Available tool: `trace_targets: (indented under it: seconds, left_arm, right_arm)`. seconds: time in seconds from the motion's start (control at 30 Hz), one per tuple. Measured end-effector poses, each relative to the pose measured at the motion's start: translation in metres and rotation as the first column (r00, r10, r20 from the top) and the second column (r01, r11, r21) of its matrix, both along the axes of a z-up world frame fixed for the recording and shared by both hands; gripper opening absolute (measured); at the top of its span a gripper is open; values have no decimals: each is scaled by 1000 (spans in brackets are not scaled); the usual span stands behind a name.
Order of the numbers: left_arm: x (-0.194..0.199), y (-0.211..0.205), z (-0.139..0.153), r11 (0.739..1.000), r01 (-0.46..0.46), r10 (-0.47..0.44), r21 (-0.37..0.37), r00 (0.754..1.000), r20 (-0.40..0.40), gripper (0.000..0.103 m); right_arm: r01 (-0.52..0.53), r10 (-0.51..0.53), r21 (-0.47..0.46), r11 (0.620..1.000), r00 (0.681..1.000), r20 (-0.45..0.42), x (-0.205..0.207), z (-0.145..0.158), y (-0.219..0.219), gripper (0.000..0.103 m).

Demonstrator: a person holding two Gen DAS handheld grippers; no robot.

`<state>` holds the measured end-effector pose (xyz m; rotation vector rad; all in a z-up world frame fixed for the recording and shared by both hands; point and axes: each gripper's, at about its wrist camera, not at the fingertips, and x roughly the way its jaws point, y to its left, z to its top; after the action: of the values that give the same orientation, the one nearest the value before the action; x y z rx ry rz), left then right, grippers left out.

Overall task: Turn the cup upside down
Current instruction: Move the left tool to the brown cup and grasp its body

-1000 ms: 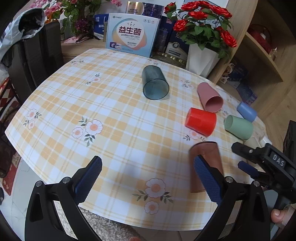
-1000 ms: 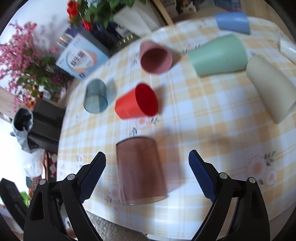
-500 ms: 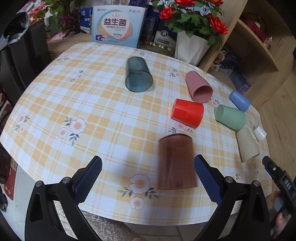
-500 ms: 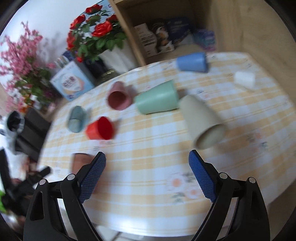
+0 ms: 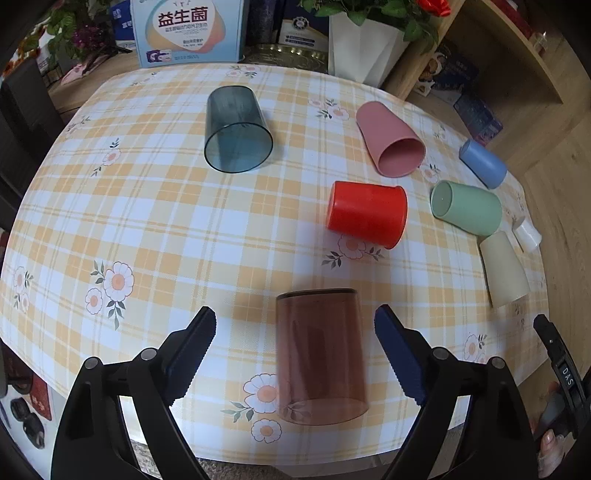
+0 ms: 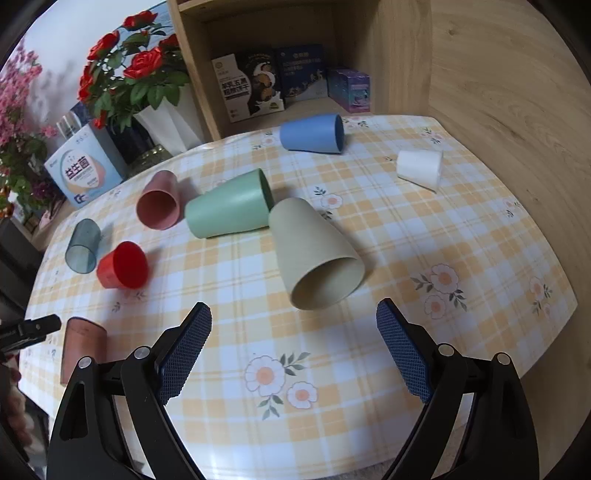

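The left gripper (image 5: 295, 332) hovers over the near edge of the worktop (image 5: 155, 229) with its blue-padded fingers spread wide apart, holding nothing. Between them, but touching neither, the translucent brown cup (image 5: 321, 354) stands on the checked cloth with its closed base up and its rim down; it looks slightly blurred. Farther off in the left wrist view, the other cups lie on their sides: a smoky grey-blue cup (image 5: 236, 129) at the far middle with its mouth toward the camera, a pink cup (image 5: 389, 138) to its right, a red cup (image 5: 365, 214) just near of the pink one, then a green cup (image 5: 467, 208), a blue cup (image 5: 482, 164), a beige cup (image 5: 504, 273) and a small white cup (image 5: 526, 234) out toward the right edge. The right gripper (image 6: 293, 349) is likewise held open and empty, its fingers well apart above the near side of the worktop, aimed at the beige cup, whose mouth faces the camera and whose base lies just beside the green cup's rim. In that view the brown cup sits at the near left corner of the worktop. A printed box (image 5: 188, 31) and a white vase (image 5: 364, 40) of red roses (image 6: 125, 62) stand beyond the far edge, beside a wooden shelf (image 6: 388, 55) holding boxes.
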<state>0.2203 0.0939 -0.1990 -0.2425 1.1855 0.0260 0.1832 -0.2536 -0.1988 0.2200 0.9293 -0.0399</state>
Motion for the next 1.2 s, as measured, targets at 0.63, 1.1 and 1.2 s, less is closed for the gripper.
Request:
trace_targets:
  seconds: [0.63,1.1,1.2]
  left_arm:
    - [25,-36,-32,999,3,-8,-38,993,-121,81]
    - [30,-29,-50,999,-13,18,37,989,-149,78]
    - [30,-30,-52,999,-9,15,42,988,-151,71]
  right_arm:
    - [-6,6,6,1000,1000,-24,3,-4,2,88]
    - [-22,22,8,1000,999,-41,3,-6,5,88]
    - [-26,26,5,1000,999,-41,2,-6,6,88]
